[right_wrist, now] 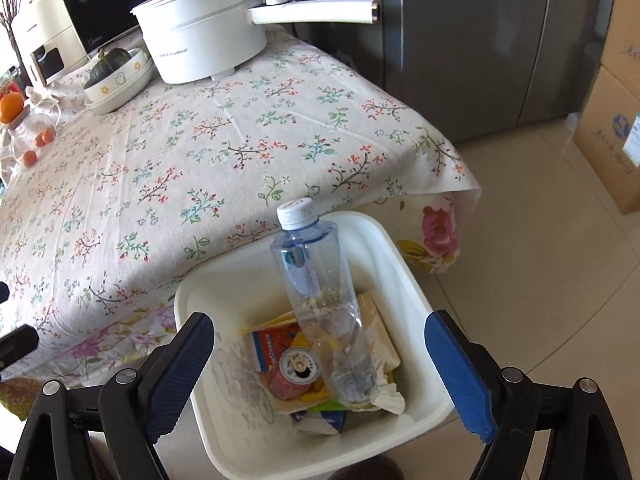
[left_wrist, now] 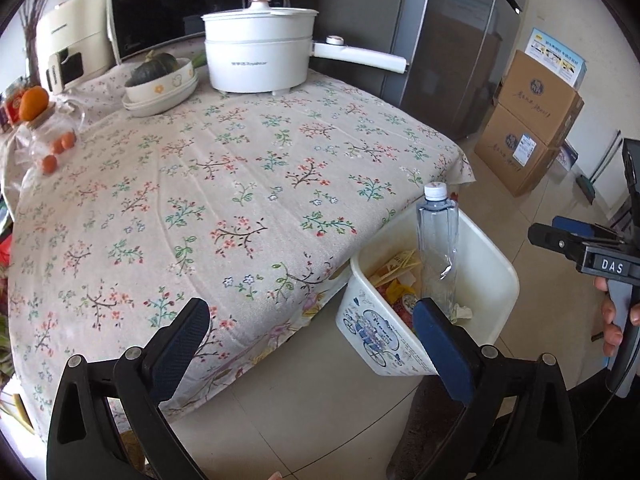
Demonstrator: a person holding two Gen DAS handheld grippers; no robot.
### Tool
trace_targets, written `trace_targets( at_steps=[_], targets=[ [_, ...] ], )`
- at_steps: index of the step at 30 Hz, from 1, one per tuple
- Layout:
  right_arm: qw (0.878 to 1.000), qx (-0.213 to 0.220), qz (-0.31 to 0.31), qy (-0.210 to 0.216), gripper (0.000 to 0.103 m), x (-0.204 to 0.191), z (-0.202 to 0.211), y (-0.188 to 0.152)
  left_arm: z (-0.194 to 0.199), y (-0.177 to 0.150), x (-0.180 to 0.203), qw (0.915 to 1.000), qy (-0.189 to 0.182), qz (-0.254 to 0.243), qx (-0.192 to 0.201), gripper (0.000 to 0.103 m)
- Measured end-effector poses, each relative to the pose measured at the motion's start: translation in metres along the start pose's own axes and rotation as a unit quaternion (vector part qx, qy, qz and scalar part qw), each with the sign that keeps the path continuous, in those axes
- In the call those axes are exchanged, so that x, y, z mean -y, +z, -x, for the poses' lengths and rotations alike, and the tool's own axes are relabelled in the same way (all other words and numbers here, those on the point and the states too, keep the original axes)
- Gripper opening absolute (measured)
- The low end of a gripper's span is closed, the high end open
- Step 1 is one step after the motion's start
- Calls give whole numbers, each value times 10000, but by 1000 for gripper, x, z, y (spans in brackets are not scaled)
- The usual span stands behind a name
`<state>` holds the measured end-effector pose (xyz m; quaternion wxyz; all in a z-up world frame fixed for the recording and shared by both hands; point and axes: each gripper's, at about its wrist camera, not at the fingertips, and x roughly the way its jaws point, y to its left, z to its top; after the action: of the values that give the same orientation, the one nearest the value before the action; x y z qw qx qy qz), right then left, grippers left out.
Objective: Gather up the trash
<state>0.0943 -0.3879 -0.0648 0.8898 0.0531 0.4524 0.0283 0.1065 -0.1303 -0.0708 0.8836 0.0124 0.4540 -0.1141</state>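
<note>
Nearest in the right wrist view, the right hand-held gripper [right_wrist: 320,376] has its blue-padded fingers spread wide with nothing between them; it hangs directly above a white bin [right_wrist: 416,280] on the tiled floor. Inside the bin a clear plastic bottle [right_wrist: 320,304] stands tilted, its long axis running from the base buried in the rubbish up to the white cap, which leans toward the table edge. Around its base lie a red can [right_wrist: 296,372], crumpled tissue [right_wrist: 390,398] and paper wrappers [right_wrist: 272,346].

In the left wrist view, the left hand-held gripper [left_wrist: 312,344] is also wide open and empty, poised over the table's near corner with the bin off to its right, so the right hand is the nearer one to the bin.

Just beyond the bin, the table [right_wrist: 200,168] with its flowered cloth shows no loose rubbish on the part in view. At its far end stand a white electric pot [right_wrist: 200,40], a bowl holding a dark squash [right_wrist: 116,76], and a glass jar topped with an orange [right_wrist: 24,128].

Judging from this, the collecting looks largely done.
</note>
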Motion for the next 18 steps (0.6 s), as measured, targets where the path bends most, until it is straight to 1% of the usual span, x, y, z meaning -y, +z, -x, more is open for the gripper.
trace_targets(
  at_steps=[4, 8, 11, 13, 18],
  targets=[
    [9997, 94, 214, -106, 93, -22, 17, -12, 19, -13, -15, 9988, 340, 344, 22, 102],
    [9986, 243, 419, -218, 98, -50, 30, -27, 40, -29, -21, 9960, 752, 442, 178, 102],
    [9984, 382, 398, -122, 98, -66, 39, -38, 58, -38, -21, 9940, 876, 525, 401, 102],
    [9979, 550, 325, -104, 99, -75, 47, -44, 69, -43, -20, 9928, 937, 521, 541, 102],
    [9946, 977, 166, -311, 99, -82, 62, -48, 90, -47, -19, 9889, 1099, 478, 877, 102]
  ],
)
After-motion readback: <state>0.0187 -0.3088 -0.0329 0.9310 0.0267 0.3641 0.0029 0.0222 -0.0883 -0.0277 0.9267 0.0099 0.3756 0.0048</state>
